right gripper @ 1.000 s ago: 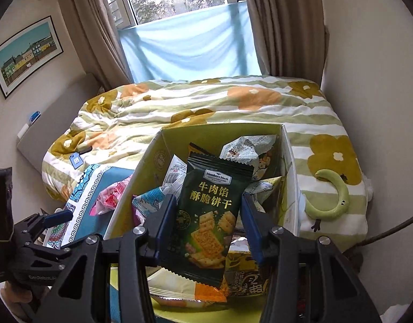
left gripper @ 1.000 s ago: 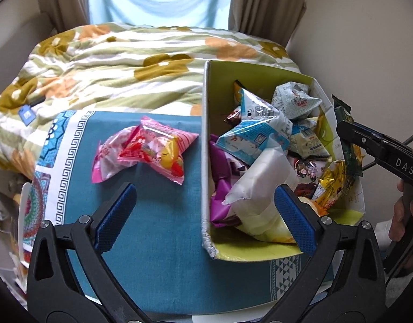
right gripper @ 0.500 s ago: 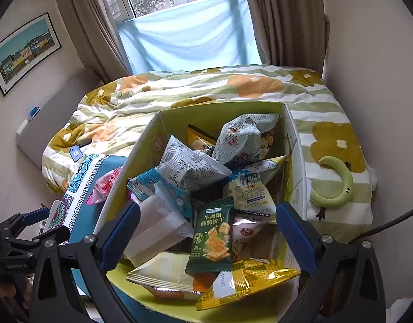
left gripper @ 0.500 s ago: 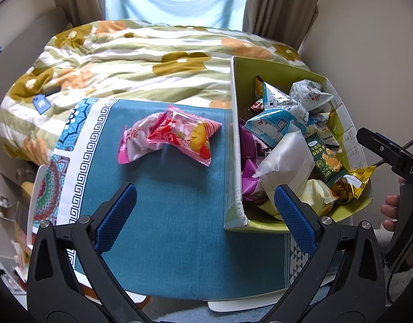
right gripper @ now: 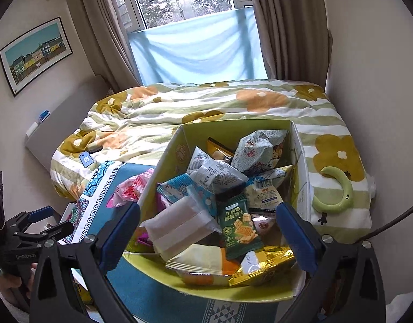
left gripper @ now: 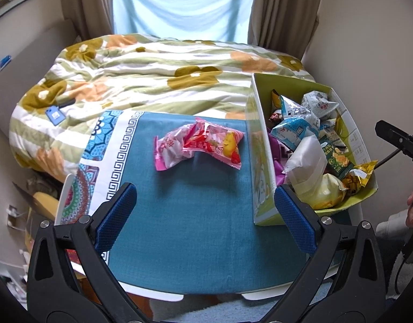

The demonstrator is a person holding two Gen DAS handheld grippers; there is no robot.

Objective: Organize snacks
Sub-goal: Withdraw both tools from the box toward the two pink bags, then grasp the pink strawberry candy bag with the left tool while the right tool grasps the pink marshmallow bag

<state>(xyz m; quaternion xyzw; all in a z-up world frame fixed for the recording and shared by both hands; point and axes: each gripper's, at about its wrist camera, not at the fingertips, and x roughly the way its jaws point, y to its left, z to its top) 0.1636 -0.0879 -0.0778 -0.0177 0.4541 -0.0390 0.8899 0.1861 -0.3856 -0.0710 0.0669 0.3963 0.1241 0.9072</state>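
Since a second ago the right gripper (right gripper: 207, 231) has let go of the green cracker packet (right gripper: 240, 230), which is now lying in the box (right gripper: 168, 161) on top of the other snacks; both grippers have been drawing back, so the scene is sitting farther off in each view.

In the left wrist view, the left gripper (left gripper: 205, 215) is hovering over the blue cloth (left gripper: 184, 215) with its jaws spread wide and nothing between them; two pink snack bags (left gripper: 198, 145) are lying on the cloth, overlapping each other, just beside the box (left gripper: 260, 161) wall; the box is sitting at the right, heaped with packets, the green cracker packet (left gripper: 336, 157) among them near the front; a yellow bag (left gripper: 324, 195) is bulging at the near corner. The pink bags are looking light, puffy and crinkly, probably slippery on the film; a pinch on a sealed end seam would likely be holding better than one across the air-filled middle, which could be squashing what is inside.

In the right wrist view, the right gripper is hanging above the near edge of the box, jaws wide apart and empty; the green packet is resting face up between a white wrapped pack (right gripper: 179, 228) and a gold packet (right gripper: 260, 266); the pink bags (right gripper: 128, 191) are peeking out left of the box; the left gripper (right gripper: 45, 219) is showing at the far left, lower than it sat half a second ago.
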